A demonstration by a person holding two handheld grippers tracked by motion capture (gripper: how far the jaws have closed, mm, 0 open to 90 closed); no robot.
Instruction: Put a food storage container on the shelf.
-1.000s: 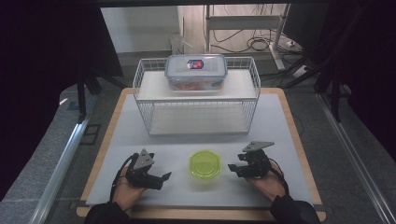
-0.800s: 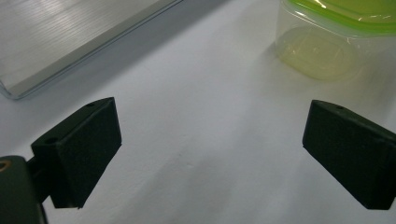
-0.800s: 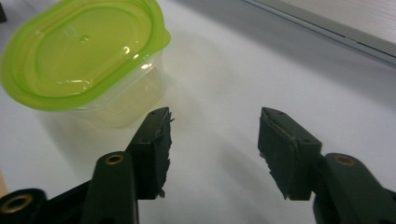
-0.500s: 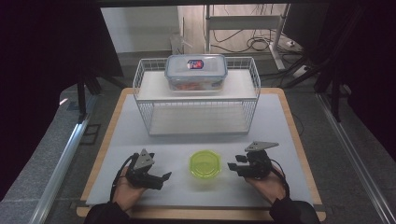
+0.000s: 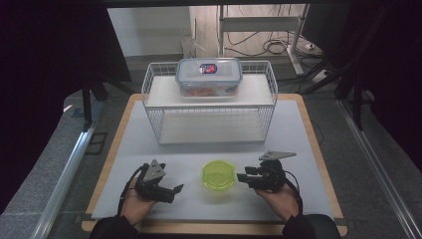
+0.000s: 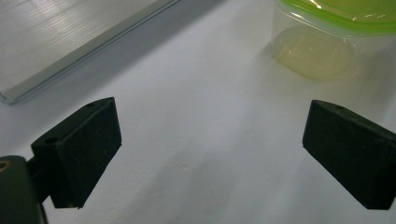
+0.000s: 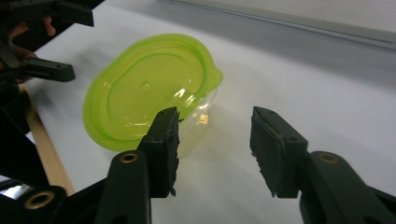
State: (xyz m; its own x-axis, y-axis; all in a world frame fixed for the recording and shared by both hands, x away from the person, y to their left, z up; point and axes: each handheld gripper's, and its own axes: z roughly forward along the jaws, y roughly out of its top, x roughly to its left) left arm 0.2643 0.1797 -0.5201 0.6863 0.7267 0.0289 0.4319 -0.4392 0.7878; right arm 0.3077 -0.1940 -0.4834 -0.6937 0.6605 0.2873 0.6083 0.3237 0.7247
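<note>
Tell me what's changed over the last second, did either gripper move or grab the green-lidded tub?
Barely anything. The right gripper drifted slightly toward the person, jaws open, holding nothing. The left gripper, open too, the green-lidded tub and the clear lidded box on the wire rack stayed put.

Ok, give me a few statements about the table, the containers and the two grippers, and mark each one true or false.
1. The round container with the green lid sits on the table between the two grippers. True.
2. The left gripper is shut on the green lid. False: its jaws are wide apart with only bare white table between them.
3. A clear rectangular lidded box rests on top of the white wire rack. True.
4. The right gripper holds the container off the table. False: its jaws are open and the container stands on the table.
</note>
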